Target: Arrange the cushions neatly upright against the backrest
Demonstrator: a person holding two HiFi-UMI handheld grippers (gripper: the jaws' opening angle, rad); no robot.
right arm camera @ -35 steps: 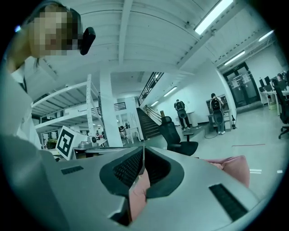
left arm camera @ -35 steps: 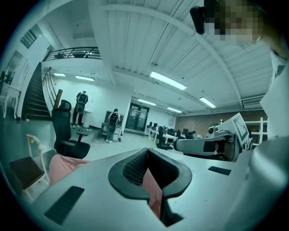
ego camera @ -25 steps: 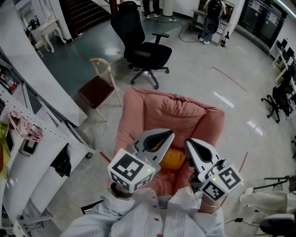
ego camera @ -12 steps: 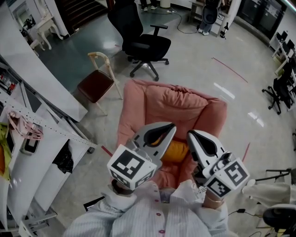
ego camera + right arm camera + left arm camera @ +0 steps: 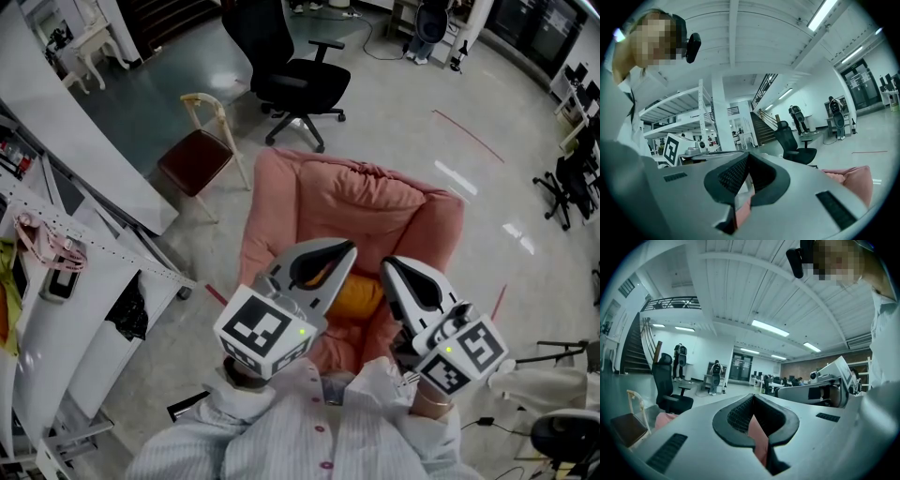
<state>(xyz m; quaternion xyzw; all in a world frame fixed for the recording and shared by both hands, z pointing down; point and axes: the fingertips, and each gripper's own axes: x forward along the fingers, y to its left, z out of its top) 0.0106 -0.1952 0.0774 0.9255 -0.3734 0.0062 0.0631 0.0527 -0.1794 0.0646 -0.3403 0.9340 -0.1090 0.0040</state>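
Below me, the pink armchair [image 5: 349, 208] holds one orange cushion [image 5: 361, 296] on its seat, low at the front and well short of the backrest. I see only a strip of it, since both my tools hang over it. My left gripper [image 5: 343, 256] has its jaws pressed together with nothing in them, and my right gripper [image 5: 388, 271] is the same, closed and empty. Behind the armchair stands a black office chair [image 5: 292, 77]. Just beside the armchair's left arm is a small wooden chair [image 5: 199, 161] with a dark red seat. White shelving [image 5: 89, 281] runs along my left.
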